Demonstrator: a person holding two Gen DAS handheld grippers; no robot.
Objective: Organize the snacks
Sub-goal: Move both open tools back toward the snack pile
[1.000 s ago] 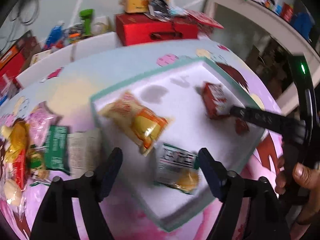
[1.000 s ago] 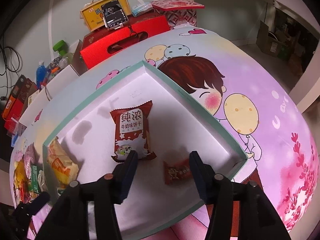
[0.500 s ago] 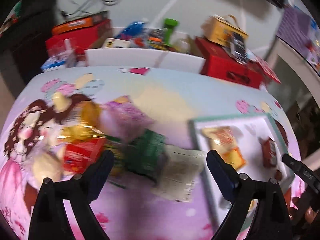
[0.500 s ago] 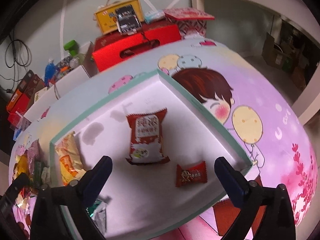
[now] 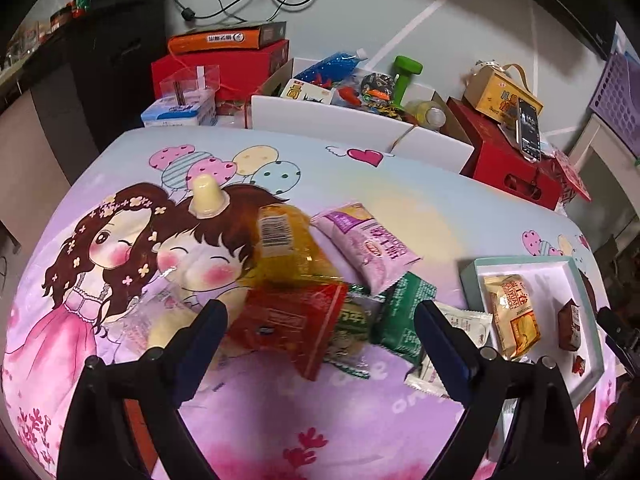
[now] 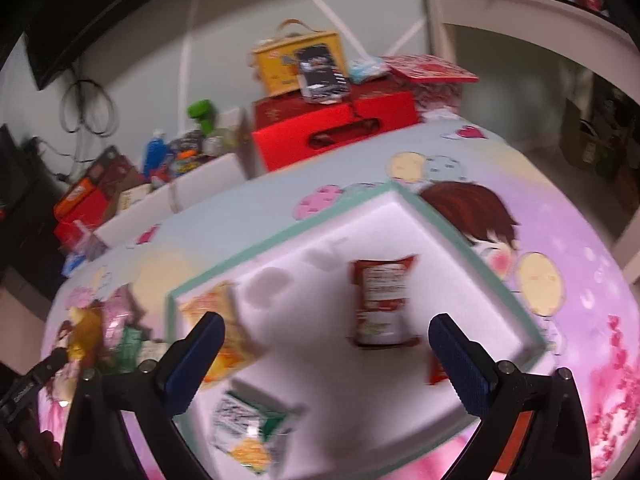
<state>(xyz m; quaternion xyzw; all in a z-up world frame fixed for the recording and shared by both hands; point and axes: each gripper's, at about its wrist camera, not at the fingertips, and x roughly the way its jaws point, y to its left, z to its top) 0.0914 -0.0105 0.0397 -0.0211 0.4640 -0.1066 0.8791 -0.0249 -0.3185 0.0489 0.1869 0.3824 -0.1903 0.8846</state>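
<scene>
Both tools empty, jaws wide. L gripper (image 5: 320, 334) hovers over snack pile left of tray (image 5: 468, 276); red packet (image 5: 288, 324) sits between fingers, overlapping green packet (image 5: 404, 312). Risk: closing may snag a neighbour pkt. R gripper (image 6: 326, 354) above tray; view blurred.

A heap of snack packets (image 5: 320, 280) is piled mid-counter: a red packet (image 5: 288, 320) overlaps yellow (image 5: 288, 248), pink (image 5: 368, 248) and green (image 5: 404, 316) ones. Near the right edge, a teal-rimmed tray (image 5: 586, 292) holds an orange packet (image 5: 512, 316) and a brown packet (image 6: 380, 300), laid flat.
</scene>
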